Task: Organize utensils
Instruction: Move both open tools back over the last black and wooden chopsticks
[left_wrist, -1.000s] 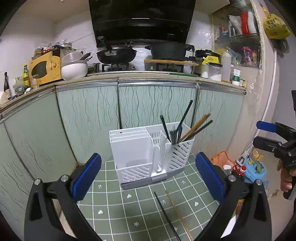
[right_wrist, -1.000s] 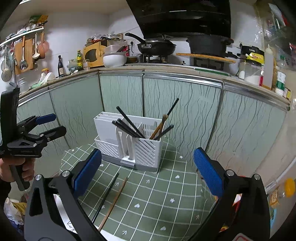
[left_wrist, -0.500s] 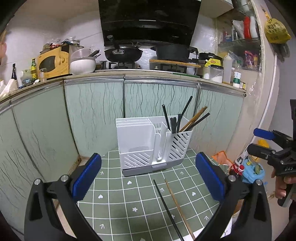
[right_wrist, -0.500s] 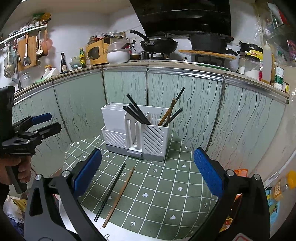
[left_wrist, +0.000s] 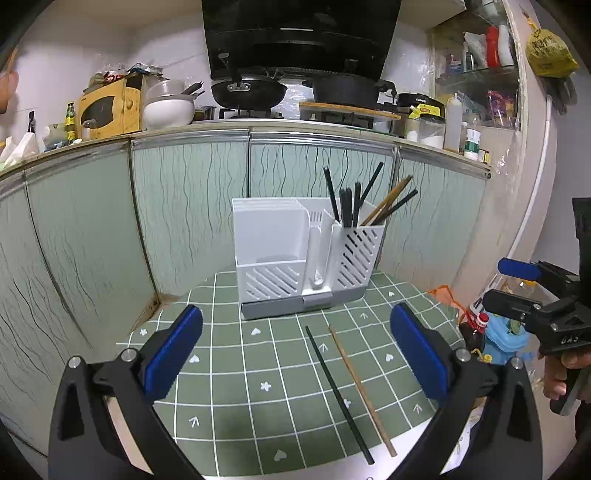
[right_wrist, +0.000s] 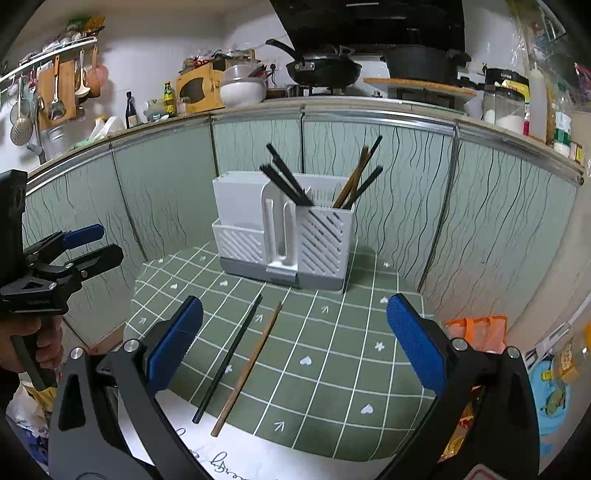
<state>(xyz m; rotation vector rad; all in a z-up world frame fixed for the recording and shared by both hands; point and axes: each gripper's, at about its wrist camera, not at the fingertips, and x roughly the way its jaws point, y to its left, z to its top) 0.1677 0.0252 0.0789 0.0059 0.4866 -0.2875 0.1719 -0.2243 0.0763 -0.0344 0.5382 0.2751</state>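
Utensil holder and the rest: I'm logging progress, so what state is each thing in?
Utensil holder: upright, chopsticks standing in its right compartment.
Black chopstick: flat on the mat.
Wooden chopstick: flat beside it.
Left claw: open, empty.
Right claw: open, empty.

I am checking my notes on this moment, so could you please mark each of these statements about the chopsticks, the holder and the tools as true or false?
1. Two chopsticks lie loose on the green mat. True: a black chopstick and a wooden chopstick lie side by side.
2. The white holder is empty. False: several chopsticks stand in it.
3. The left tool grips the black chopstick. False: it is open, holding nothing.
4. The right tool is open. True.
5. The holder lies tipped over. False: it stands upright.
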